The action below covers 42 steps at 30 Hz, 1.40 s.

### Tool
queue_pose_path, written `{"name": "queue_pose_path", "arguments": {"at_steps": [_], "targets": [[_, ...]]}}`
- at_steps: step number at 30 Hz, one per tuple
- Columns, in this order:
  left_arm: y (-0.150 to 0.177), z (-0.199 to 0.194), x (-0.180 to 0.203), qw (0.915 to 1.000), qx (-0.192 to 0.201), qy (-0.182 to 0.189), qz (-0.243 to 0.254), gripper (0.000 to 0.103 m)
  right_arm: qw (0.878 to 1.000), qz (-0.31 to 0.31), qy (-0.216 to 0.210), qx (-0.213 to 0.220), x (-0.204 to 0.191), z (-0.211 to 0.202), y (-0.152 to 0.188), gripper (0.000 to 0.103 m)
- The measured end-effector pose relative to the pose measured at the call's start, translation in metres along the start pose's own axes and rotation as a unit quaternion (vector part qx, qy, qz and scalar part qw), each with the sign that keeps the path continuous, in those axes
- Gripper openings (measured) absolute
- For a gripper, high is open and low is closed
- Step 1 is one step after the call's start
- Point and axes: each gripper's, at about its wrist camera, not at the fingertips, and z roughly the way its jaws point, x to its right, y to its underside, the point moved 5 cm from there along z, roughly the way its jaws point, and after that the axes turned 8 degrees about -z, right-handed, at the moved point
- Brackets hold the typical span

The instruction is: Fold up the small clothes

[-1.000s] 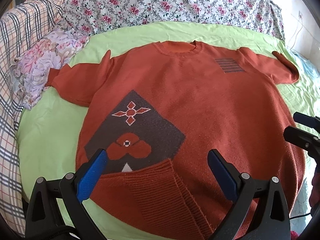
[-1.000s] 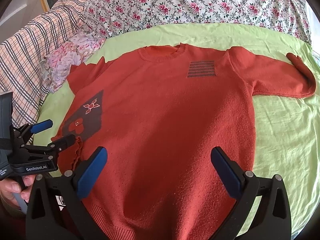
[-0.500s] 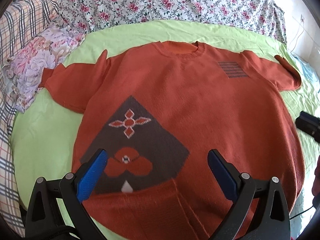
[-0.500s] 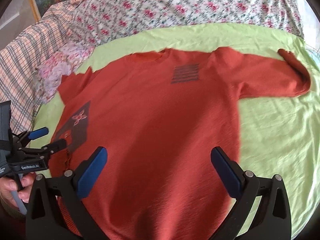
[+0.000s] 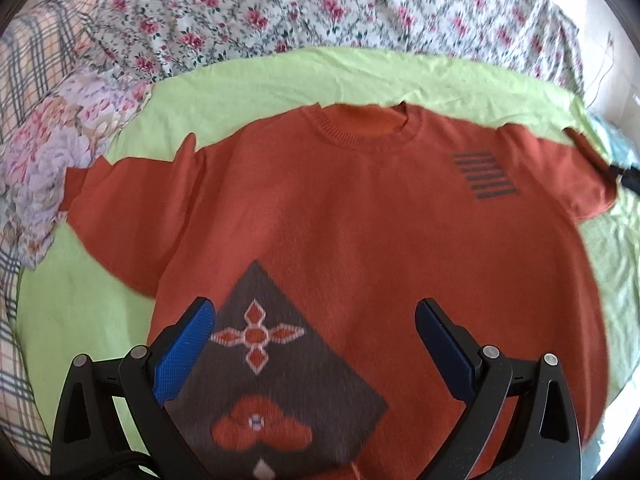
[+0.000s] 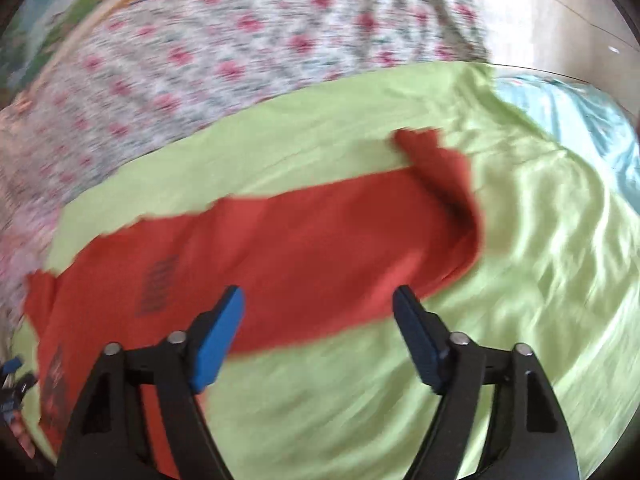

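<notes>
An orange knit sweater point(image 5: 360, 232) lies flat, front up, on a light green sheet point(image 5: 80, 320). It has a dark diamond patch with flower motifs point(image 5: 272, 360) and a dark striped patch point(image 5: 484, 176). My left gripper point(image 5: 314, 344) is open and empty over the lower left of the sweater. My right gripper point(image 6: 320, 336) is open and empty, hovering near the sweater's right sleeve point(image 6: 340, 248), whose cuff point(image 6: 436, 160) is turned up. The right wrist view is blurred. The right gripper's tip shows at the right edge of the left wrist view point(image 5: 628, 176).
A floral bedcover point(image 5: 320, 12) lies behind the sheet, with a plaid blanket point(image 5: 24, 80) and a flowered pillow point(image 5: 60, 140) at the left. Light blue fabric point(image 6: 568, 112) lies at the far right. A wall point(image 6: 560, 12) stands behind it.
My left gripper moved forward up the sweater; the folded hem has left its view. My right gripper swung right, from over the body to the right sleeve. Both stayed open.
</notes>
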Motion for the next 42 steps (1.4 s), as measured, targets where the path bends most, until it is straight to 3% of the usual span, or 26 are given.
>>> {"name": "queue_pose_path", "arguments": {"at_steps": [2, 7, 13, 16, 17, 20, 23, 25, 31, 37, 42], "targets": [[-0.005, 0.017, 0.000, 0.9998, -0.014, -0.015, 0.003, 0.100, 1.000, 0.006, 0.021, -0.010, 0.025, 0.021, -0.022, 0.064], [-0.012, 0.056, -0.006, 0.9983, -0.043, -0.038, -0.005, 0.100, 0.998, 0.001, 0.056, -0.025, 0.065, 0.065, -0.062, 0.062], [-0.017, 0.077, -0.011, 0.9972, -0.059, -0.045, -0.007, 0.100, 0.996, 0.024, 0.066, -0.059, 0.102, 0.112, -0.078, 0.059], [-0.015, 0.083, -0.013, 0.9964, -0.070, -0.048, -0.005, 0.100, 0.997, 0.027, 0.036, -0.067, 0.096, 0.118, -0.078, 0.009], [-0.016, 0.083, -0.013, 0.9966, -0.069, -0.045, -0.008, 0.100, 0.998, 0.022, 0.031, -0.058, 0.087, 0.113, -0.078, 0.009], [-0.019, 0.084, -0.014, 0.9971, -0.067, -0.032, -0.016, 0.100, 0.999, -0.004, -0.009, -0.030, 0.042, 0.095, -0.077, 0.007], [-0.020, 0.080, -0.014, 0.9977, -0.061, -0.022, -0.020, 0.100, 0.995, -0.017, -0.097, -0.015, -0.026, 0.082, -0.070, 0.007], [-0.019, 0.074, -0.017, 0.9981, -0.054, -0.016, -0.024, 0.100, 0.985, -0.022, -0.172, -0.012, -0.086, 0.076, -0.061, 0.007], [-0.016, 0.057, -0.032, 0.9977, -0.040, 0.016, -0.052, 0.100, 0.942, -0.039, -0.330, -0.037, -0.247, 0.075, -0.034, 0.007], [-0.013, 0.047, -0.061, 0.9946, -0.039, 0.046, -0.085, 0.100, 0.906, -0.081, -0.404, -0.092, -0.382, 0.086, -0.001, 0.007], [-0.013, 0.050, -0.080, 0.9898, -0.048, 0.075, -0.111, 0.100, 0.882, -0.102, -0.438, -0.142, -0.445, 0.099, 0.031, 0.007]]}}
